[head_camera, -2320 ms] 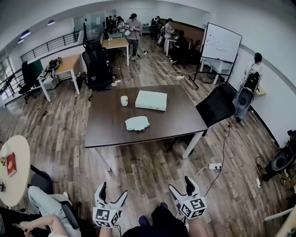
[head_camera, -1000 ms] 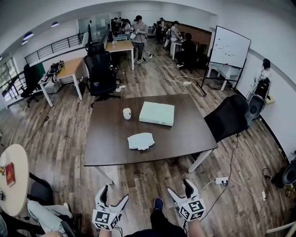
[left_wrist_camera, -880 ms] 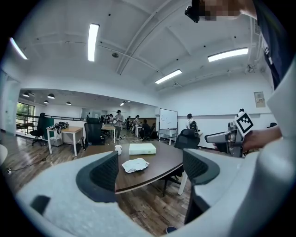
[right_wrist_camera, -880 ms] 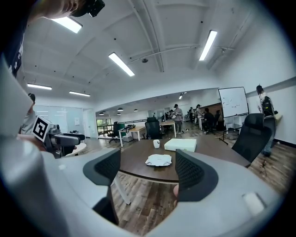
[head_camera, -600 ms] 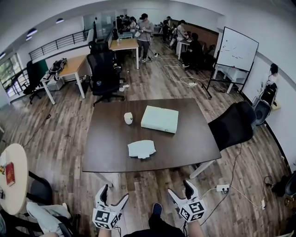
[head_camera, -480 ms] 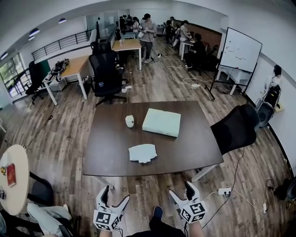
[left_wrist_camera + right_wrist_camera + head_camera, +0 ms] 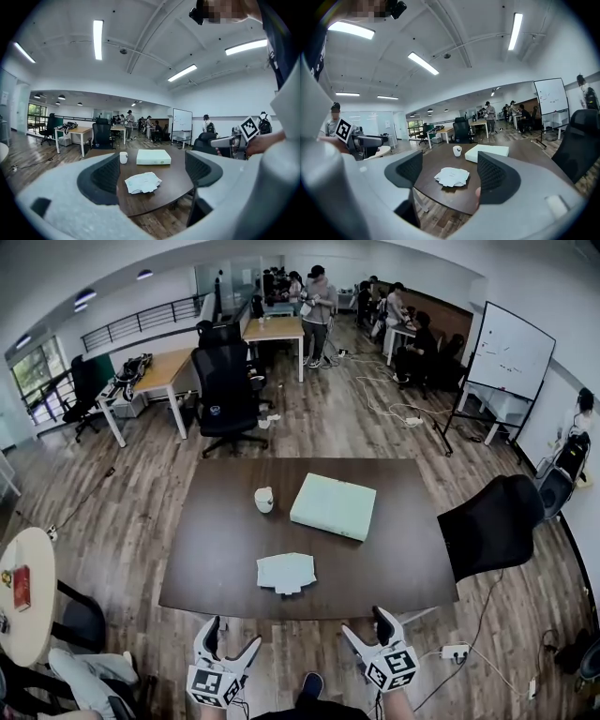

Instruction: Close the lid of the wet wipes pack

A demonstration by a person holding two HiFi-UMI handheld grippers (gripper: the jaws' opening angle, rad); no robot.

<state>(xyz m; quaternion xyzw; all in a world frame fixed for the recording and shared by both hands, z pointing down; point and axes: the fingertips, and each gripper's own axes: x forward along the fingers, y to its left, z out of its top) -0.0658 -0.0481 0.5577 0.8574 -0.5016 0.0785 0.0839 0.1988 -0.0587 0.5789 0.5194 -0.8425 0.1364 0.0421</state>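
Observation:
The wet wipes pack (image 7: 286, 573) is a flat white packet lying near the front edge of the dark brown table (image 7: 216, 559). At this distance I cannot make out its lid. Both grippers are held low, short of the table's front edge. The left gripper (image 7: 232, 634) is open and holds nothing. The right gripper (image 7: 366, 624) is open too, with nothing between its fingers. From the left gripper view the pack (image 7: 143, 182) shows between the jaws, far ahead. It sits likewise in the right gripper view (image 7: 452, 176).
A pale green flat box (image 7: 333, 505) and a white cup (image 7: 264, 500) stand further back on the table. A black office chair (image 7: 492, 526) is at the table's right side. A power strip (image 7: 454, 651) and cables lie on the wood floor. People and desks are at the back.
The table and pack have come closer and lower in the head view. Both grippers stay open at the bottom of the frame.

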